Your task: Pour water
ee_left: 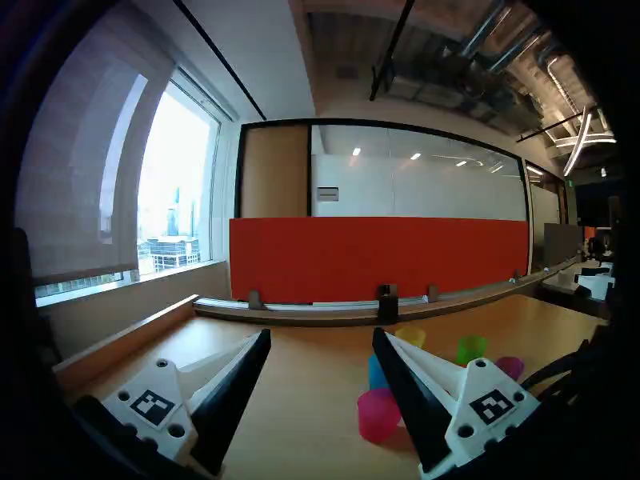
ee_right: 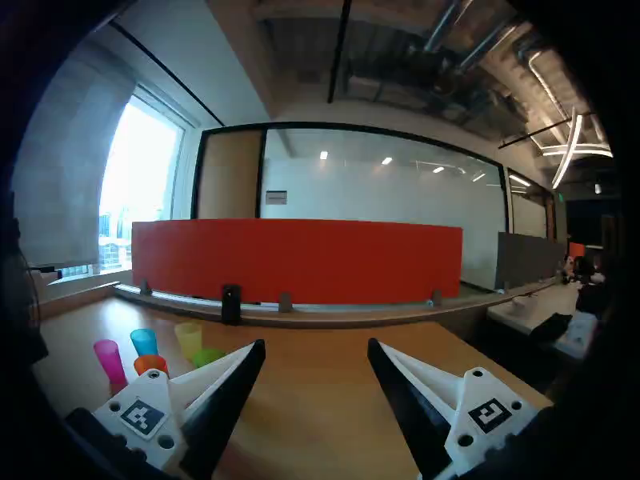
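Left claw [ee_left: 320, 331] perhaps over pink cup [ee_left: 377, 413]

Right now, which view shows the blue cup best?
The right gripper view: the blue cup stands mostly unobstructed. In the left gripper view, the cup is partly hidden behind a finger and the pink cup.

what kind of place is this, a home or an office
Most likely an open-plan office: a long wooden desk with a red divider panel along its back, a glass-walled room behind that, and exposed pipes and ducts on the ceiling.
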`<state>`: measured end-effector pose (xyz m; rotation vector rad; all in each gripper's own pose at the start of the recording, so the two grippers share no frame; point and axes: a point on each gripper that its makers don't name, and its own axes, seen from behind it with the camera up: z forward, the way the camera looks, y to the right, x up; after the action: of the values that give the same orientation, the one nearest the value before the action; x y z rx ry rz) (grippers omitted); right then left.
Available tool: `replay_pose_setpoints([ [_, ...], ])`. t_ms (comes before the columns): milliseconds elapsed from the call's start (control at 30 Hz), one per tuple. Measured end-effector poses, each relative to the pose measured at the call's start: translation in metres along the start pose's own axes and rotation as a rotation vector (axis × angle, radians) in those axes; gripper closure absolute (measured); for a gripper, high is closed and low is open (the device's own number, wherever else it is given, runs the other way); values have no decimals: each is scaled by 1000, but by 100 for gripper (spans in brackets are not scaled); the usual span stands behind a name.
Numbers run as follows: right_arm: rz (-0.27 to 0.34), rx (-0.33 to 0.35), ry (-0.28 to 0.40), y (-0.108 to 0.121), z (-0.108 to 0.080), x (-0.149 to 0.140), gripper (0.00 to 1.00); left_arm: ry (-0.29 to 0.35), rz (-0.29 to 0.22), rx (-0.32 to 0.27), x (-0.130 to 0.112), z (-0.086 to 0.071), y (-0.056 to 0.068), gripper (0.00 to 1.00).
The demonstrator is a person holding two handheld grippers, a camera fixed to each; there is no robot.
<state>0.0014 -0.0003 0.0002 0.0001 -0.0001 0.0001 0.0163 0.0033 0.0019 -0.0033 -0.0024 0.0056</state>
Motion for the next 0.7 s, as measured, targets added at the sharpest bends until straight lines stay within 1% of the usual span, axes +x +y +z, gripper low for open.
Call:
replay_pose_setpoints([
  [267, 3, 4, -4, -4, 4, 30, 1, -22, 13, -13, 33, 3, 10, 6],
  [500, 0, 11, -17, -7, 5, 49, 1, -43, 43, -30, 52, 7, 17, 6],
  [700, 4, 23, -31, -8, 5, 60, 1, -59, 49, -48, 63, 11, 23, 6],
])
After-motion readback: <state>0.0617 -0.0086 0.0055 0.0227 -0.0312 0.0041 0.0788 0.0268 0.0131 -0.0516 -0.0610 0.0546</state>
